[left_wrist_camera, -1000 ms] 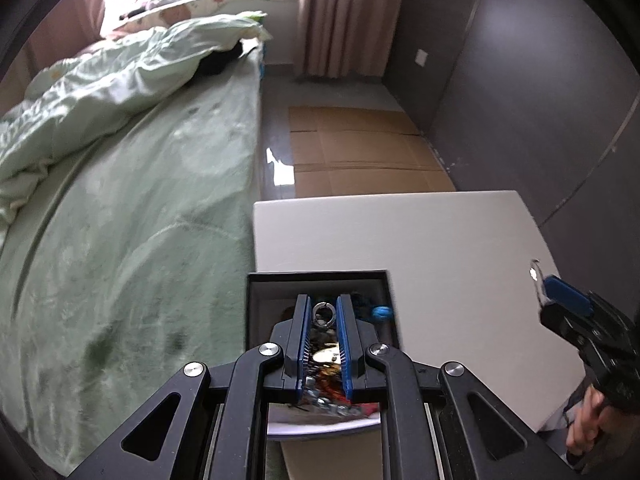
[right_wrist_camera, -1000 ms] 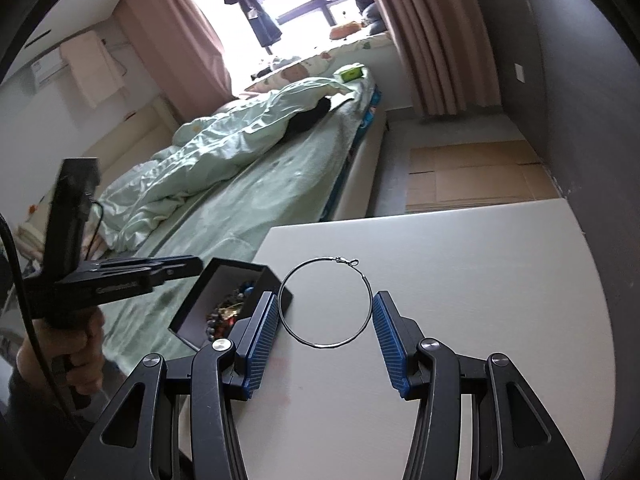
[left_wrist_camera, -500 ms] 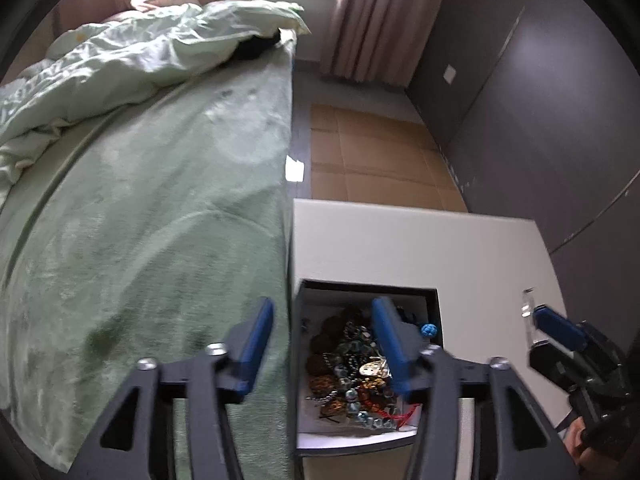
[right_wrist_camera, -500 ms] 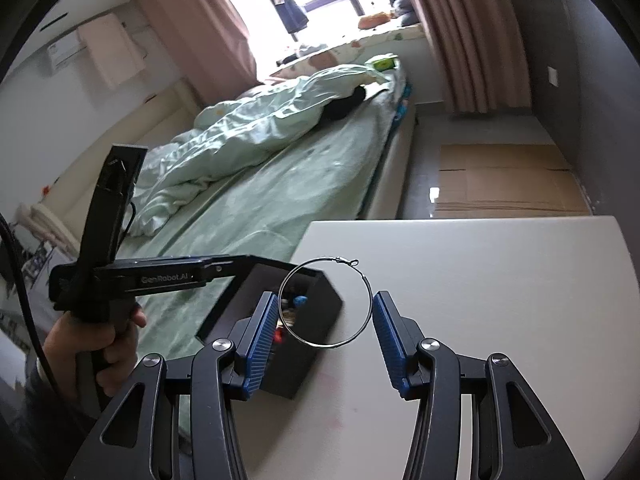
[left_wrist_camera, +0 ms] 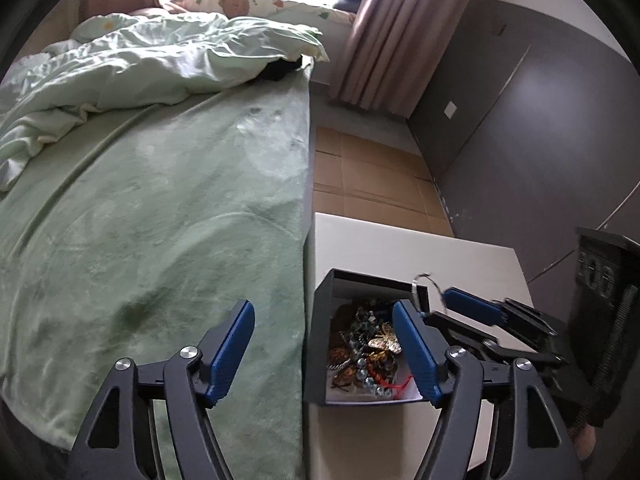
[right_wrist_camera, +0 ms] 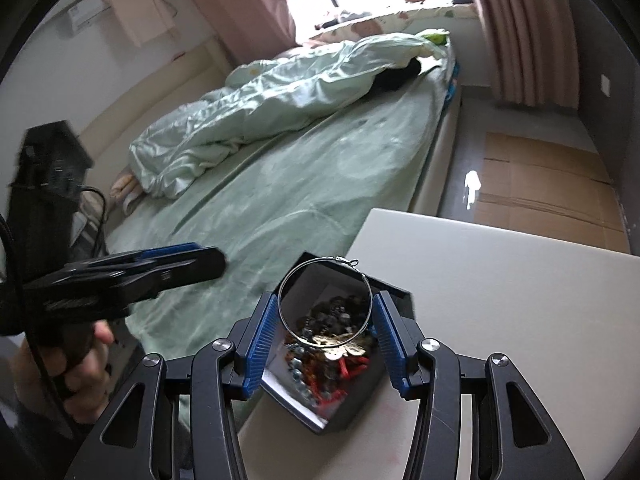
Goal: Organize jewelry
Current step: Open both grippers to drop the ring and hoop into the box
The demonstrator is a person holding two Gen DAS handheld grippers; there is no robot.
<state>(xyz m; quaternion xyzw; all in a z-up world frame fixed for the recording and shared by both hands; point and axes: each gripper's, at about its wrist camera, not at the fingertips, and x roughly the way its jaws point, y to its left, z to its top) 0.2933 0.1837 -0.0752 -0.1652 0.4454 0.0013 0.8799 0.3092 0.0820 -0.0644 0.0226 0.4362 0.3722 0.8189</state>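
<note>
- Between the blue pads at lower centre of the right wrist view, the hoop earring (right_wrist_camera: pixel 323 302) hangs over the jewelry box (right_wrist_camera: pixel 394 390), apparently positioned for release.
- Its ring faces the camera; clasp points to the frame's top.
- Right gripper (right_wrist_camera: pixel 325 334): part-open, clamped across the hoop.
- Left gripper (left_wrist_camera: pixel 326 350): spread wide, empty, over the box's bed-side edge.
</note>
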